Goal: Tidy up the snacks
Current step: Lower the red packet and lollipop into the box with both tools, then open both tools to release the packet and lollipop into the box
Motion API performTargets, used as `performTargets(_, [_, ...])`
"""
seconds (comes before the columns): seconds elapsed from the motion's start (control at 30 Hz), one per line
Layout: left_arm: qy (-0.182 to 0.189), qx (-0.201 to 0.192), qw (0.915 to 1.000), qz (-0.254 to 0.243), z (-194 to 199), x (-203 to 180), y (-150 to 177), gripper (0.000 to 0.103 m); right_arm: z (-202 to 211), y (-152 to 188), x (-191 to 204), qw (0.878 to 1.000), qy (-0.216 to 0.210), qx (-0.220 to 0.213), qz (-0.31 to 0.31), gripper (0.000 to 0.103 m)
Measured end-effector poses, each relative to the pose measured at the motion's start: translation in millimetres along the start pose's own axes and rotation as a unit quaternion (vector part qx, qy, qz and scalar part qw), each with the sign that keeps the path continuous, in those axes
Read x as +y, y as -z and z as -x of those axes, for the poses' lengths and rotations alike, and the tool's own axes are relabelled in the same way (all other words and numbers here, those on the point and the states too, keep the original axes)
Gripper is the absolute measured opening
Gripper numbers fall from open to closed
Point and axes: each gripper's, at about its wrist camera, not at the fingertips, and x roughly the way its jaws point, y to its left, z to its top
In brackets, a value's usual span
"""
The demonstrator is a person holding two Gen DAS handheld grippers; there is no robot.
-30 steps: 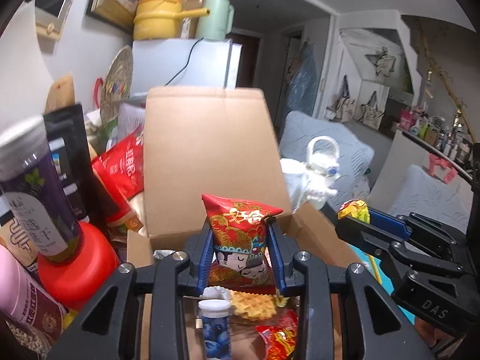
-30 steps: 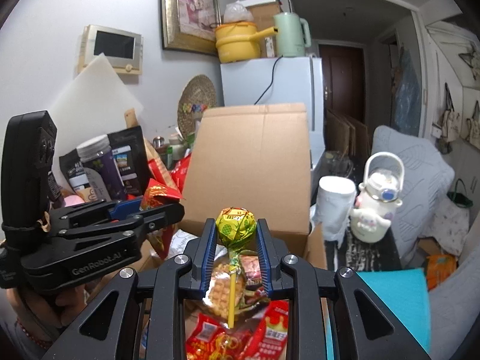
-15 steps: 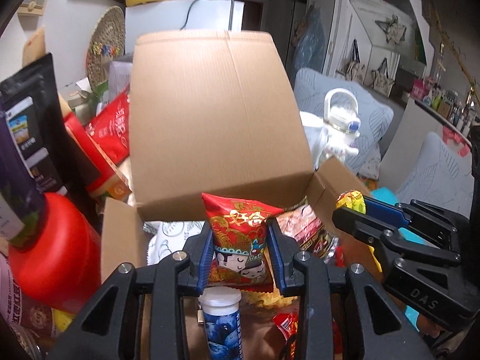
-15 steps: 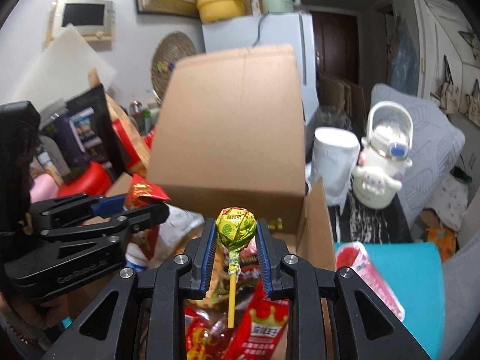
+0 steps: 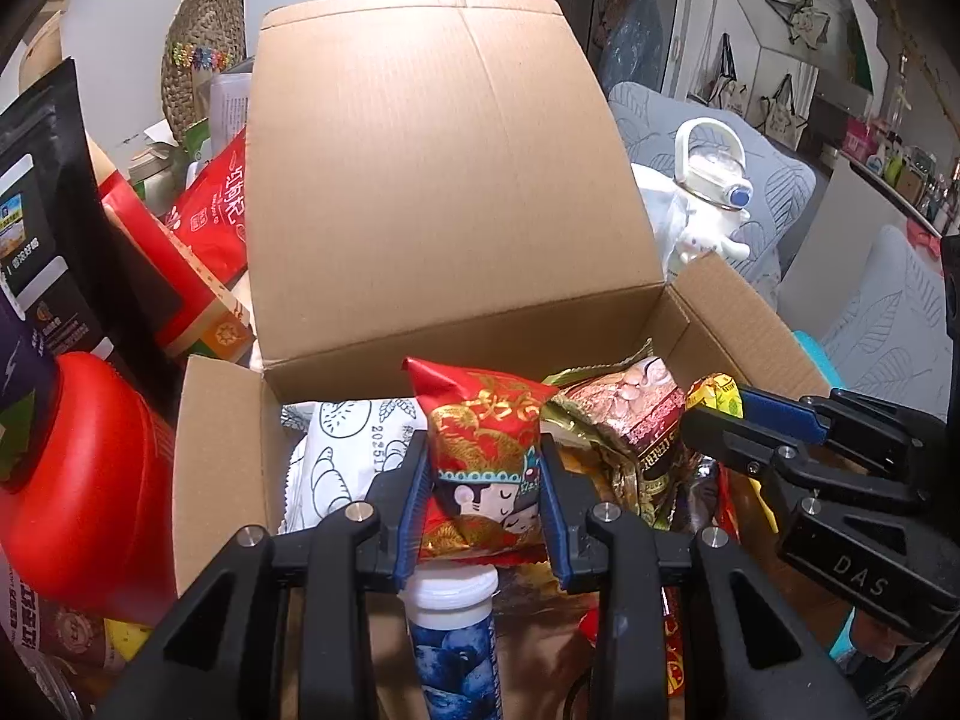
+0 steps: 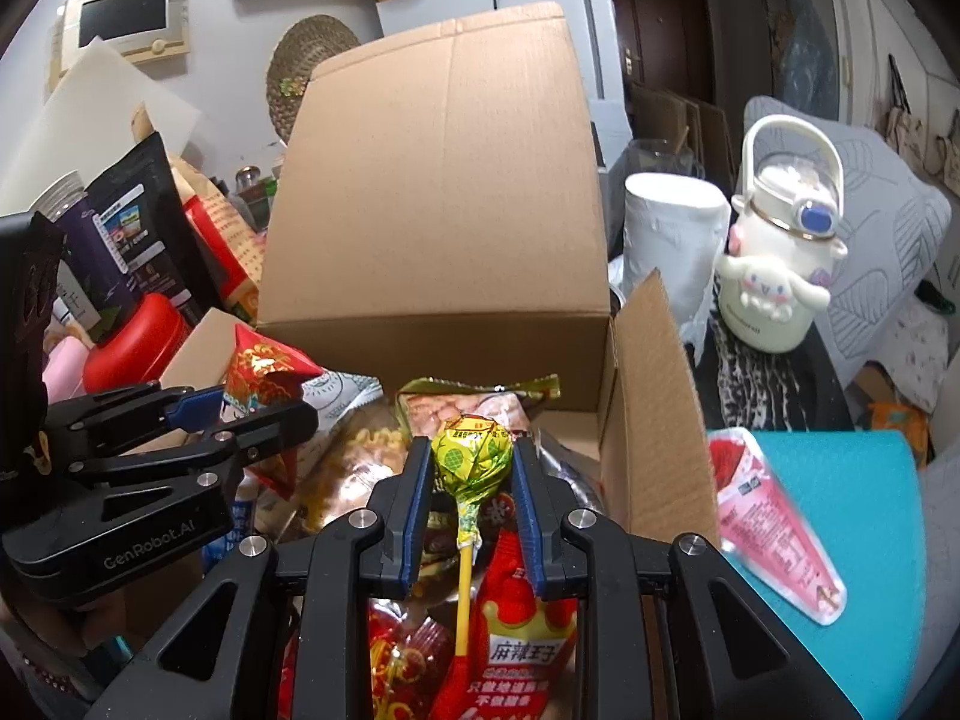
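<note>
My left gripper [image 5: 483, 483] is shut on a small red snack packet [image 5: 480, 456] with a cartoon face, held over the open cardboard box [image 5: 432, 180]. My right gripper [image 6: 471, 474] is shut on a yellow-green wrapped lollipop [image 6: 471, 453] whose yellow stick hangs down between the fingers. Both hover above the box's heap of snacks. In the left wrist view the right gripper [image 5: 714, 414] comes in from the right with the lollipop. In the right wrist view the left gripper [image 6: 252, 405] shows at the left with the red packet [image 6: 264, 369].
The box holds a white bread bag [image 5: 336, 462], a gold nut packet [image 5: 624, 414], a blue-labelled bottle [image 5: 456, 648] and red spicy snack packs [image 6: 510, 648]. A red-capped jar [image 5: 78, 480] and black pouches crowd the left. A white character jug [image 6: 780, 264] and a teal mat [image 6: 852, 516] lie right.
Both grippers have sunk and tilted down toward the box, keeping their snacks. The box's inside and its contents now fill more of each view.
</note>
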Motion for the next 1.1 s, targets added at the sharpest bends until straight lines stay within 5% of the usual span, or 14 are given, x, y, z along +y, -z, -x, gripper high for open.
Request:
performTargets(0.33, [-0.035,0.014,0.9986,-0.036,-4.3,-9.4,-0.5,0.033,0.5,0.7,3.5,1.000,0.002,0.004,0.000,0.035])
performTargets(0.73, [-0.057,0.028,0.9978,-0.022,4.0,-12.9,-3.5,0.036,25.5,-0.5,13.1,0.999,0.030,-0.017,0.013,0.050])
performTargets(0.9, [-0.059,0.010,0.9980,-0.019,20.3,-13.9,-5.9,0.069,45.8,-5.9,14.9,0.999,0.039,-0.032,0.014,0.050])
performTargets(1.1, [-0.056,-0.014,0.9982,-0.017,49.7,-18.4,-15.0,0.070,77.4,-14.2,21.9,0.997,0.049,-0.057,0.021,0.050])
